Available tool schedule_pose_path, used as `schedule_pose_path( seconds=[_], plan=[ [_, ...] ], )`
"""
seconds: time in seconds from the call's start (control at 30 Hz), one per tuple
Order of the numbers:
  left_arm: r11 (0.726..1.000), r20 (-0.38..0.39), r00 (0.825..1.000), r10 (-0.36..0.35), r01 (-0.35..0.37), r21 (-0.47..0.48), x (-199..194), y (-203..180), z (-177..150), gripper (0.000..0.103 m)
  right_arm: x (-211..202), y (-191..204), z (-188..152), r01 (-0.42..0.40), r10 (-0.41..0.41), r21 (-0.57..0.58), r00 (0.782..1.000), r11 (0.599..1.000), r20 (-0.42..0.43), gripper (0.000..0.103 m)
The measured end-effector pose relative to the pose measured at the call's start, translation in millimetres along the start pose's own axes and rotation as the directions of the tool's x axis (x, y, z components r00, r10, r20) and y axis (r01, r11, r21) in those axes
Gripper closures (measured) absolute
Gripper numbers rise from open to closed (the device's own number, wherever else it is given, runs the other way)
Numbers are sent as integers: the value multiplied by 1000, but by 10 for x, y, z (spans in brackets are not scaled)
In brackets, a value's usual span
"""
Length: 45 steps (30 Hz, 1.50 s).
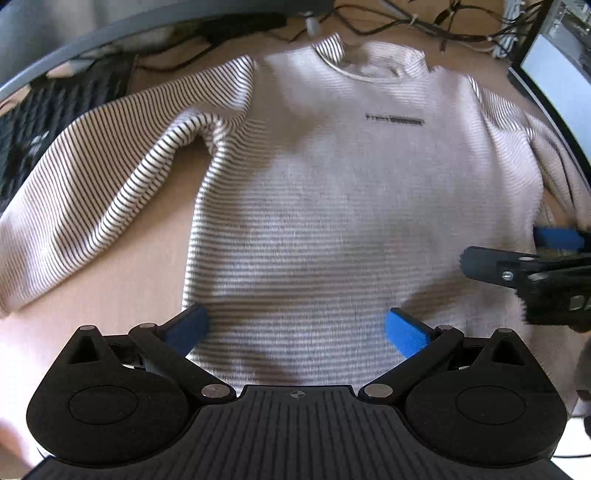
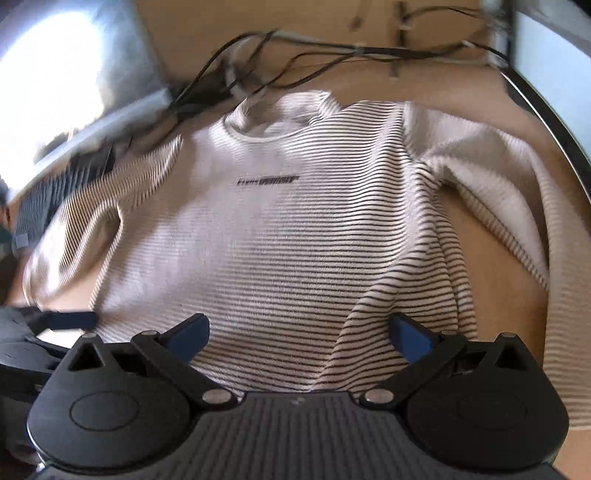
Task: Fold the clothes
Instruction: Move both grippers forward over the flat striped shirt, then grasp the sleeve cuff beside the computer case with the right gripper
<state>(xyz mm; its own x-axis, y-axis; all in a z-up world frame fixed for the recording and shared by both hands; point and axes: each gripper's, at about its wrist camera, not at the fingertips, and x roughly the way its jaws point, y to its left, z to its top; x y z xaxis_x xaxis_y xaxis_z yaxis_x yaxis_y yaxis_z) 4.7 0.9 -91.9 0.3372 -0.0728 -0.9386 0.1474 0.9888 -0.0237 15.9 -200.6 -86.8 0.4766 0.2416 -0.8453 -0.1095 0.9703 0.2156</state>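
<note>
A white sweater with thin dark stripes (image 1: 332, 192) lies flat, front up, on a wooden table, collar far, hem near me. It fills the right wrist view too (image 2: 295, 236). A small dark logo (image 1: 393, 119) sits on the chest. The sleeves spread out to both sides. My left gripper (image 1: 295, 330) is open and empty above the hem's left part. My right gripper (image 2: 299, 332) is open and empty above the hem's right part, where the cloth is rumpled. The right gripper shows at the right edge of the left wrist view (image 1: 517, 254).
A black keyboard (image 1: 48, 122) lies under the sweater's left sleeve. Tangled cables (image 1: 424, 22) run along the table's far edge beyond the collar. A monitor (image 1: 554, 74) stands at the far right. Bare table top (image 1: 155, 236) shows between sleeve and body.
</note>
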Motion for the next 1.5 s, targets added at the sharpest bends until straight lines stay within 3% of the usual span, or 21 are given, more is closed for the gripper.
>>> schedule_pose_path(
  seconds=[0.17, 0.27, 0.37, 0.5, 0.67, 0.73, 0.97, 1.1, 1.23, 1.33, 1.4, 1.5],
  plan=[
    [995, -54, 998, 40, -45, -85, -79, 60, -173, 0, 21, 127, -68, -57, 57, -116, 998, 992, -5, 0],
    [996, -27, 998, 57, -58, -65, -129, 55, -266, 0, -23, 122, -137, -104, 102, -161, 995, 982, -20, 0],
    [998, -19, 999, 29, -30, -57, -188, 60, -217, 0, -86, 99, -201, -106, 102, -172, 994, 979, -31, 0],
    [997, 74, 995, -74, 75, -8, -331, 50, -53, 0, -172, -27, -199, -99, 99, -56, 995, 993, 1, 0],
    [987, 47, 986, -158, 156, 42, -165, 26, 127, 0, -263, -222, -149, 8, -18, 102, 995, 995, 102, 18],
    [987, 36, 988, -151, 149, 57, -85, 44, 142, 0, -235, -275, -153, 37, -53, 136, 992, 990, 113, 23],
    [988, 32, 993, -117, 114, 101, -4, 204, 147, 0, -157, -54, -217, 139, -160, 198, 983, 970, 94, 22],
    [988, 33, 992, -119, 115, 98, -27, 392, 122, 0, -131, 114, -383, 140, -168, 225, 979, 964, 112, 21],
    [985, 30, 992, -119, 114, 131, -37, 407, 129, 0, -401, 32, -497, 142, -194, 279, 966, 950, 171, 43],
    [985, 40, 993, -112, 106, 137, -32, 395, 109, 0, -785, -306, -656, 244, -343, 385, 915, 890, 212, 46],
    [985, 53, 992, -111, 103, 138, -38, 393, 81, 0, -1025, -619, -842, 288, -430, 492, 880, 822, 202, 47],
    [983, 58, 994, -97, 86, 164, -34, 366, 50, 0, -1213, -1046, -1148, 291, -494, 661, 858, 691, 139, 58]
  ],
)
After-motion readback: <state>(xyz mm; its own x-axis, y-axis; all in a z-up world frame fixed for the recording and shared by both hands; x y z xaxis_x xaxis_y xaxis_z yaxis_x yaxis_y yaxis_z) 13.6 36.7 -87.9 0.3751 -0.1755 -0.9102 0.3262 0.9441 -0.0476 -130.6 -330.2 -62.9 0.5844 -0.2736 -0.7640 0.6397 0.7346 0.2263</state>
